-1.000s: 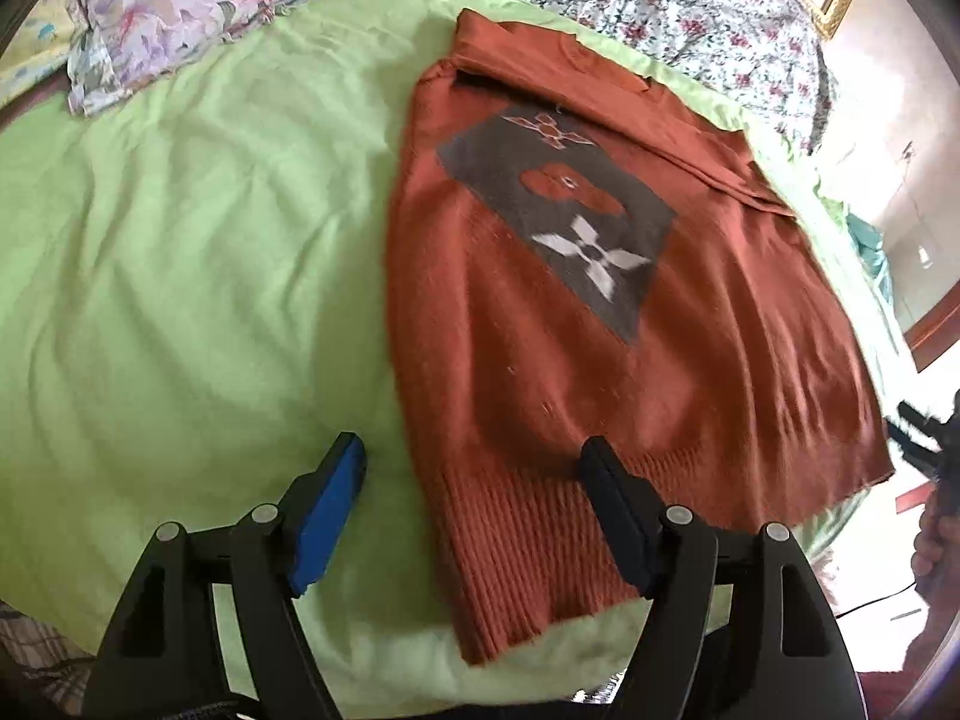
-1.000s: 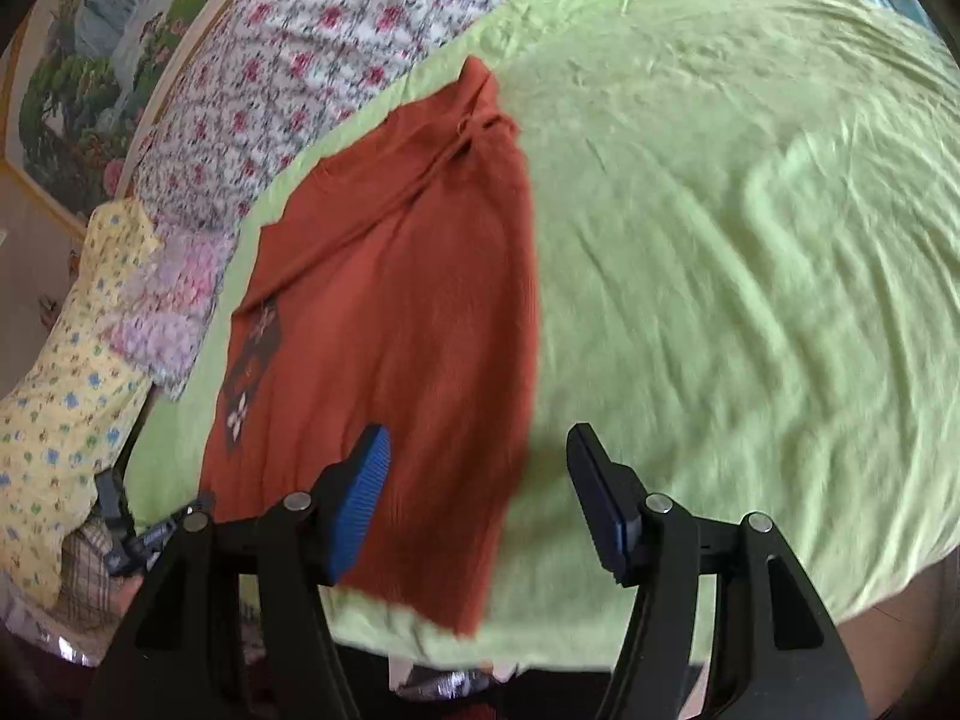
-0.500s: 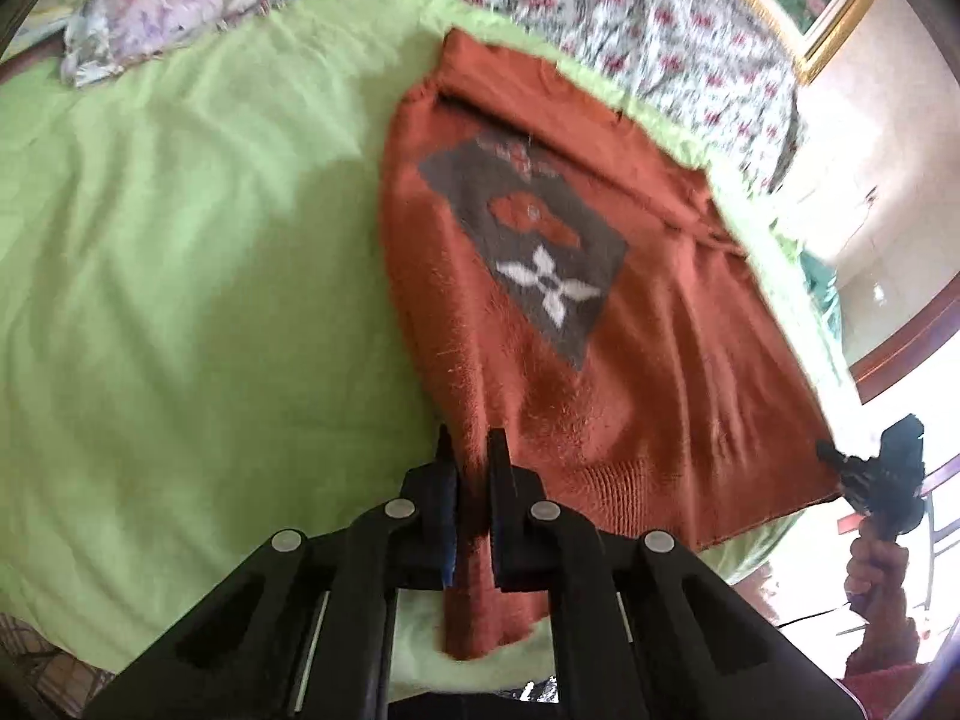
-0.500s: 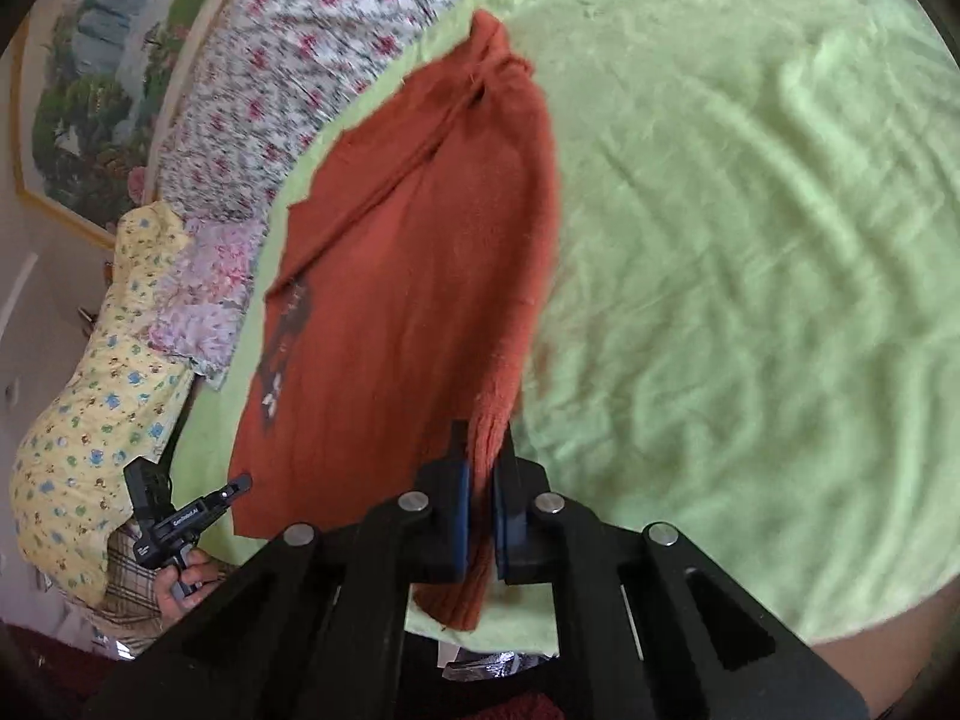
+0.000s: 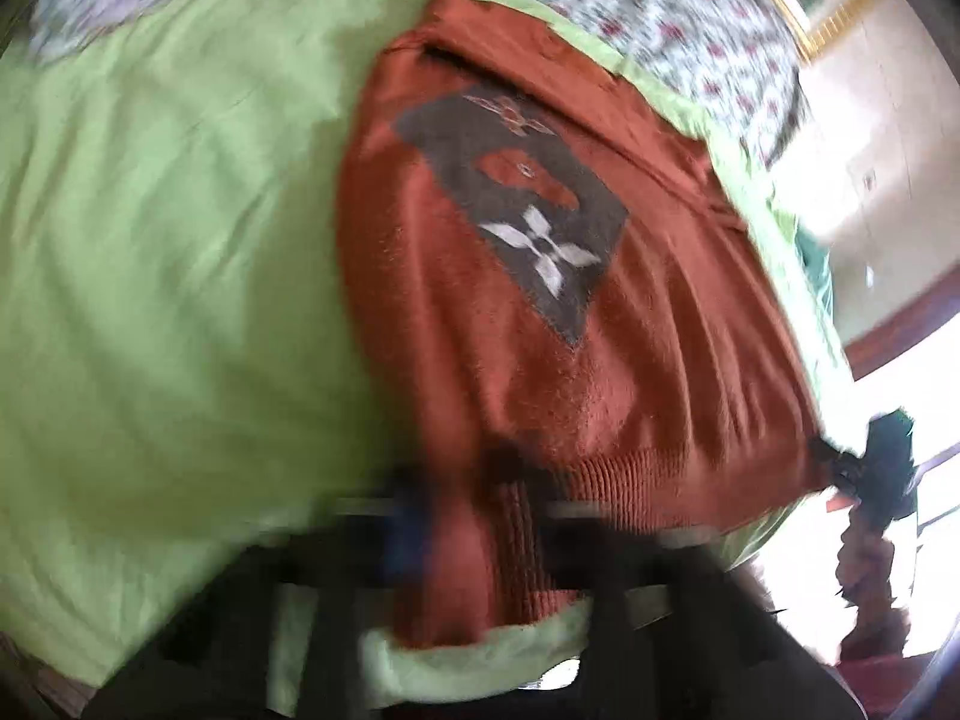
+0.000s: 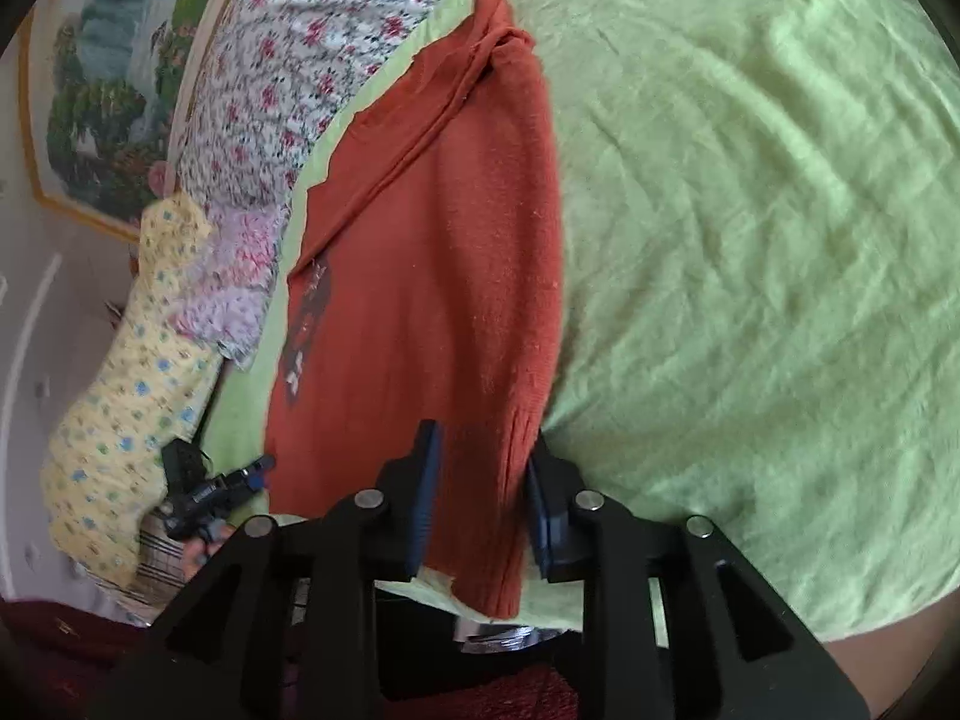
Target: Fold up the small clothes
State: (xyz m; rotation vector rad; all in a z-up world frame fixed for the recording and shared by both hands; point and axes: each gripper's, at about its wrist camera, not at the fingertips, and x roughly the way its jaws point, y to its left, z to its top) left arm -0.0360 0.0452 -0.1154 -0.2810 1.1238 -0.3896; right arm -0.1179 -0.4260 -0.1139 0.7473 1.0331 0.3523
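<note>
Rust-orange knitted sweater [image 6: 432, 276] sprawls mid-frame on wrinkled green bedsheet [image 6: 750, 210]; ribbed hem runs between right tongs [image 6: 480, 498], parted around it. Left tongs [image 5: 462, 516] blurred, can't tell grip.

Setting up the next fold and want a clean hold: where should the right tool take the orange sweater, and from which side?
Take the ribbed hem corner on the sweater's right edge, coming in from the near bed edge. The sweater lies flat on the green sheet, but that corner droops over the edge, leaving room beneath. The right tool straddles it, fingers apart.
</note>
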